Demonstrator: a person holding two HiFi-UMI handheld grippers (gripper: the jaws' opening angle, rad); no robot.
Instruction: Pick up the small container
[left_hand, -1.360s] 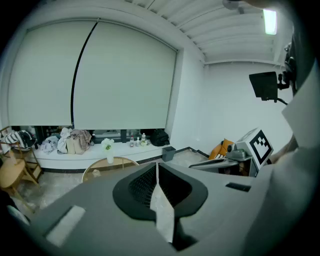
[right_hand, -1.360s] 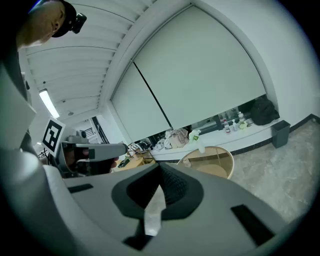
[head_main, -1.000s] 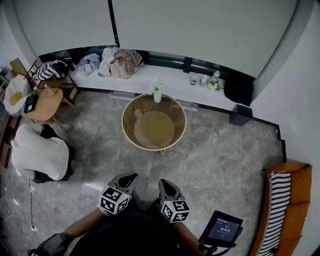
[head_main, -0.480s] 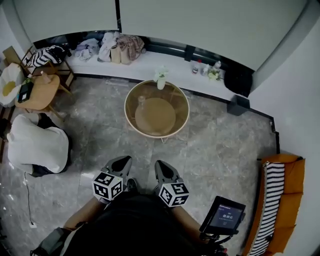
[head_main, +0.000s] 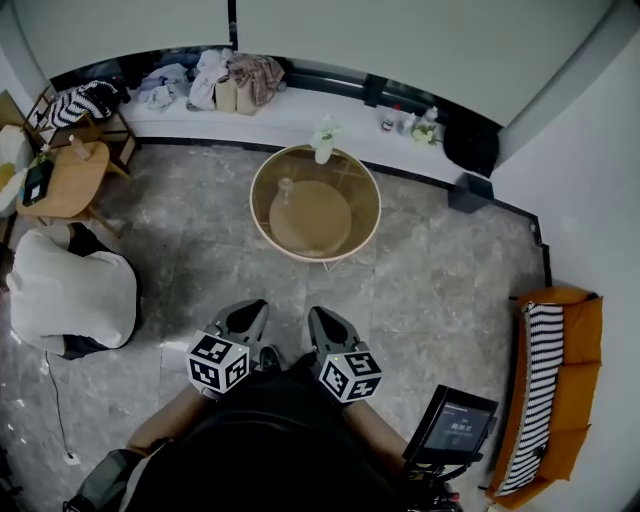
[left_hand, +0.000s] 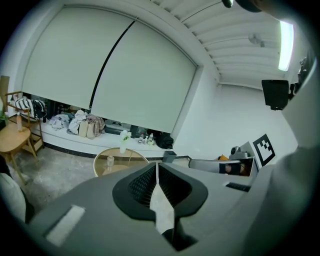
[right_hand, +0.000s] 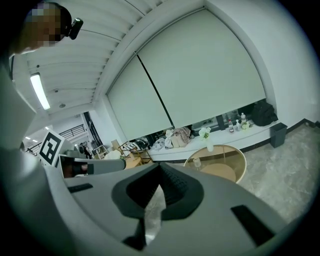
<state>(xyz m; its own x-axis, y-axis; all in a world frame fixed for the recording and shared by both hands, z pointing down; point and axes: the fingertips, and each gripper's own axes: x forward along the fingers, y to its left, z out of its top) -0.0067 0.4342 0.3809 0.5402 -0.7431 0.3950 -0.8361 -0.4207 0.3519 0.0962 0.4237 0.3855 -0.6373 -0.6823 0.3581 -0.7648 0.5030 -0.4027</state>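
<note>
1. Grippers. The left gripper (head_main: 250, 313) and the right gripper (head_main: 320, 318) are held side by side, close to the person's body, and both point across the floor (head_main: 420, 290) toward the round table (head_main: 262, 215). In the left gripper view, the left gripper (left_hand: 156, 166) has its fingers pressed together with nothing between them. In the right gripper view, the right gripper (right_hand: 160, 170) is likewise closed and empty.

2. Target. The small container (head_main: 286, 187) stands on the round table, left of its centre. It is well apart from both grippers and separated from them by bare floor. Its long axis appears upright. In the head view it lies straight ahead, roughly between the two grippers, so neither is clearly nearer. Judgement: the jaws must be opened before any grasp.

3. Beyond the target. A vase of white flowers (head_main: 323, 142) stands at the table's far rim, near the container but not touching it.

4. Limits of view. The container's lid and contents are too small to make out. Whether it rests on the clear top or the lower tan disc cannot be determined.
</note>
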